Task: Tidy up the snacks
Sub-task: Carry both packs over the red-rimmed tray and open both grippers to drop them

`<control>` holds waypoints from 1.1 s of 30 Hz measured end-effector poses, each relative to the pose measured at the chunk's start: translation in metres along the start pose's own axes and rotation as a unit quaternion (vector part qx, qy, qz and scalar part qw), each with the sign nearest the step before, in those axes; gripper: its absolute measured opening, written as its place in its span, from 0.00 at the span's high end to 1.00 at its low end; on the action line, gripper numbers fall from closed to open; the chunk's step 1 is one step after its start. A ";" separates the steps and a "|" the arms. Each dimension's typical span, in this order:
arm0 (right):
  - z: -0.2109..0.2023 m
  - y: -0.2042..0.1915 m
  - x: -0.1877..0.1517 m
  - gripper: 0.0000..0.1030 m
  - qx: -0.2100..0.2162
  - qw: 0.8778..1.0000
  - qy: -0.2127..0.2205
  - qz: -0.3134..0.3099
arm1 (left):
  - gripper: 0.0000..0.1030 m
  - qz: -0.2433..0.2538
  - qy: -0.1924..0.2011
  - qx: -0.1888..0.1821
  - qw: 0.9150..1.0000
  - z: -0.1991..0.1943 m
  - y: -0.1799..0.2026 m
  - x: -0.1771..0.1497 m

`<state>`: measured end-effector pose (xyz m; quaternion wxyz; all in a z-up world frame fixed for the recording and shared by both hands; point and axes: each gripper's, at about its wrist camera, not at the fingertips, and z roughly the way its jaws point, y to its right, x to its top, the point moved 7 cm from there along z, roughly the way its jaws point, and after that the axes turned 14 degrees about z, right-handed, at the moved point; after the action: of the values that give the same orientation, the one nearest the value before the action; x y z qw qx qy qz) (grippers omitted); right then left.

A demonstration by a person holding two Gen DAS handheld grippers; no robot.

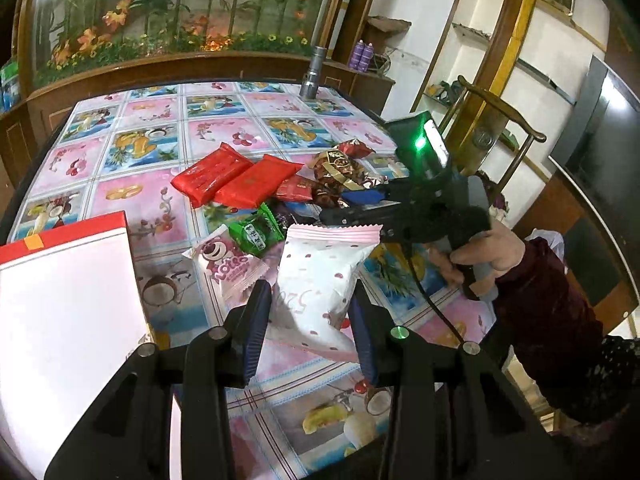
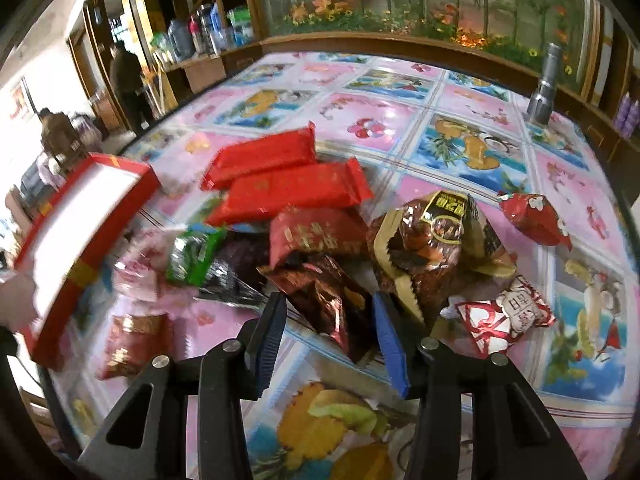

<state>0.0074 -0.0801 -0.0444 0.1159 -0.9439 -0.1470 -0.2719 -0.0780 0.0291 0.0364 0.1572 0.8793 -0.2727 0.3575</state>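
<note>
While the surface (image 1: 168, 152) is seen to carry nearly the whole heap of snacks, little of the task can be judged done. The box (image 1: 68, 304), red-rimmed and white inside, lies at the left edge, and no snack is seen in the part of it that shows; the rest is out of view. Beside it the pile (image 2: 320, 248) is spread: two red bars (image 2: 280, 176), a gold-brown pack (image 2: 436, 248), a dark pack (image 2: 332, 300), a green sweet (image 1: 256, 232), a pink bear sweet (image 1: 226, 260) and small red-white sweets (image 2: 504, 316) off to the right.

One white pouch (image 1: 320, 280) with pink dots is clamped between the fingers of the left tool (image 1: 310, 328), lifted clear of the surface and near the box; its transfer is judged the step in hand. The right tool (image 2: 330, 340) is held wide apart with nothing gripped, its fingers on either side of the dark pack, though contact cannot be told. Nearly everything is judged left: each loose snack is to be carried over.
</note>
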 end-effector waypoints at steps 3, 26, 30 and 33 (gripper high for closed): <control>0.003 0.002 0.002 0.51 -0.005 1.000 -0.007 -0.005 | 0.64 -0.002 0.003 0.002 1.000 -0.004 -0.002 -0.002; -0.023 -0.005 -0.013 0.94 0.115 0.989 -0.008 0.096 | 0.64 -0.059 0.027 0.018 0.998 -0.030 -0.037 -0.023; -0.039 -0.021 -0.014 0.94 0.150 0.984 0.000 0.097 | 0.64 -0.071 0.031 0.028 0.997 -0.037 -0.049 -0.030; -0.048 -0.041 -0.013 0.95 0.161 0.984 0.004 0.079 | 0.64 -0.083 0.036 0.034 0.995 -0.043 -0.058 -0.035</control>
<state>-0.0403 -0.0592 -0.0065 0.2879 -0.9204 -0.1135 -0.2389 -0.0878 0.1083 0.0362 0.1659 0.8901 -0.1806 0.3842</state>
